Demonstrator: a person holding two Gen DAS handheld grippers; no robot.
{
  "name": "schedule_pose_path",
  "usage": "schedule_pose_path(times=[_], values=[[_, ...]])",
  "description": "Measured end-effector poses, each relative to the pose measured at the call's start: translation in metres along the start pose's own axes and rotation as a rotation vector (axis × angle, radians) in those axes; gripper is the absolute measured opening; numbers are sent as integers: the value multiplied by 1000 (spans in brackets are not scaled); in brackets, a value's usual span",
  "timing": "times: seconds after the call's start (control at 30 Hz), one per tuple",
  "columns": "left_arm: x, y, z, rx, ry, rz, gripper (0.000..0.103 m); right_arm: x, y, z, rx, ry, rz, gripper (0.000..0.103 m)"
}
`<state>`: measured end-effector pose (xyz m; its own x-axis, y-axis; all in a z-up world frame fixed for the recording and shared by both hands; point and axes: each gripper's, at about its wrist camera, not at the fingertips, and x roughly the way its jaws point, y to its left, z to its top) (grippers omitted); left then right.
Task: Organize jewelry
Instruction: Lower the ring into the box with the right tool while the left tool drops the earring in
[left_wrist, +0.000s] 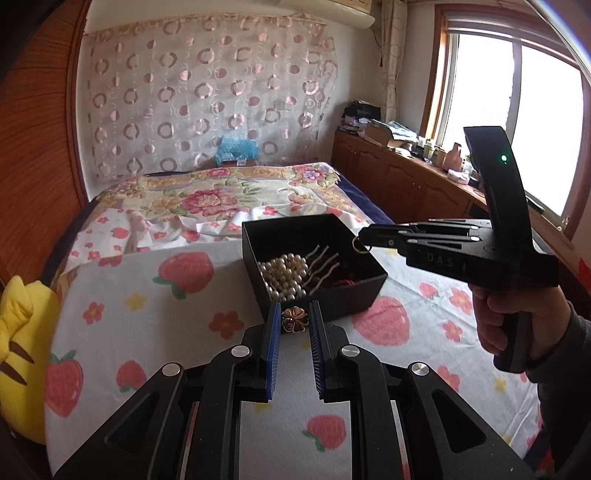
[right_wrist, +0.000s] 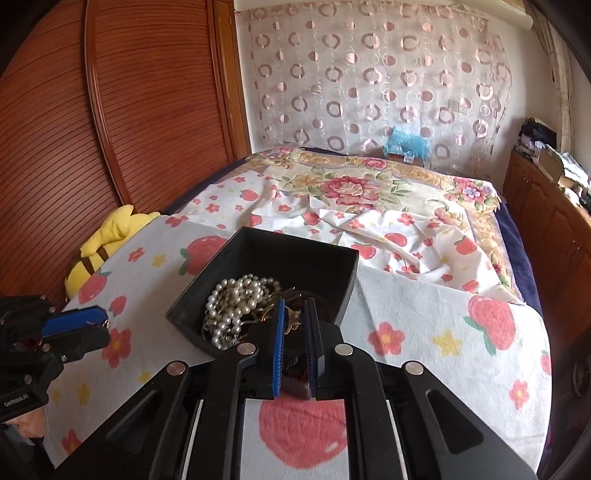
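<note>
Both claws loaded and close to the black jewelry box, which sits on the strawberry-print sheet at the near end of the bed. Left claw is clamped on a small gold flower-shaped piece, a brooch or ring top, can't tell which; pinch is right at the pad tips, just near-side of the box wall. Right claw is nearly shut on a small gold ring, hanging at the very tip over the box's right rim; in my right wrist view the held piece blends into the clutter below, so I can't confirm pad contact there. Box already holds a pearl strand, wavy hair pins and something red. Risks as I judge them: tip-only grips mean either piece could twist out with any jolt; a ring dropped outside the rim would roll off the sheet or vanish in the folds further back. Flower piece is below rim height, so going straight in would clip the wall and shove the light box. Lowering too deep could snag the pearls or pins and drag them out on retreat. Both claws converging on one small box could also collide.
</note>
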<state>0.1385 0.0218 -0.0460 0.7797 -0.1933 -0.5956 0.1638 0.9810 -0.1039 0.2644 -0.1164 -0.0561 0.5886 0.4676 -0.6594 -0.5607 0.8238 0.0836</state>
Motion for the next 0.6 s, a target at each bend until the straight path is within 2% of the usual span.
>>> schedule_pose_path(times=[0.37,0.53,0.57,0.6], values=[[34,6,33,-8,7,25,14,8,-10,8,-4,11,6,12],[52,3,43,2,18,39,14,8,-16,5,9,15,41,13],[55,3,43,3,21,42,14,9,-17,5,9,16,44,15],[58,3,44,5,26,48,14,9,-17,5,11,16,49,26]])
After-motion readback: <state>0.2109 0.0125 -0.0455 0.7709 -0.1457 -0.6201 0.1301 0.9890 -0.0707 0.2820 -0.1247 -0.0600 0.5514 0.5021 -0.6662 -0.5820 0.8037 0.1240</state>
